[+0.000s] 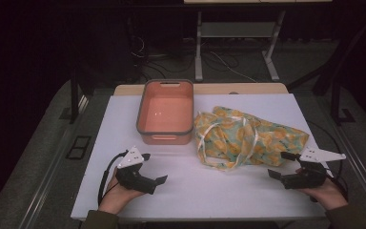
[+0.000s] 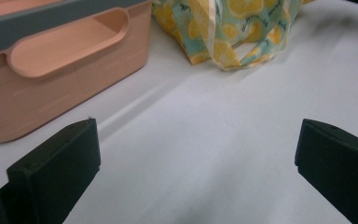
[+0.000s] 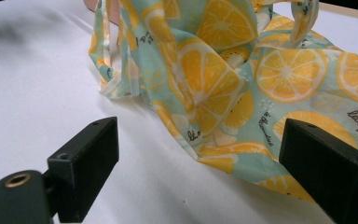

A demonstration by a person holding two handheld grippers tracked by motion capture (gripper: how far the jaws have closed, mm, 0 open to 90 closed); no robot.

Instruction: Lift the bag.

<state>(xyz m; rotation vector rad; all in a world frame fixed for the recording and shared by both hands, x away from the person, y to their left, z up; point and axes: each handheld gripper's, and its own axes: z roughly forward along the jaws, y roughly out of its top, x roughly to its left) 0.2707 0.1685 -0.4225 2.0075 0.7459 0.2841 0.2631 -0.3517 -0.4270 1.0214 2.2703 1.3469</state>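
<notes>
A crumpled cloth bag [image 1: 248, 137] printed with orange slices on pale green lies right of the table's middle, its pale straps looped on top. A salmon-pink plastic bin [image 1: 166, 111] with a grey rim stands empty just left of it. My left gripper [image 1: 153, 168] rests open near the front left, its jaws wide apart over bare table, pointing toward the bin [image 2: 51, 70] and the bag [image 2: 233, 32]. My right gripper [image 1: 281, 165] is open at the front right, jaws spread just short of the bag's near edge [image 3: 223, 88].
The white table top [image 1: 209, 186] has free room along its front and left. Behind the table stand the metal legs of another table [image 1: 199, 47], with cables on the dark floor. A wooden edge [image 1: 248, 88] shows at the table's back.
</notes>
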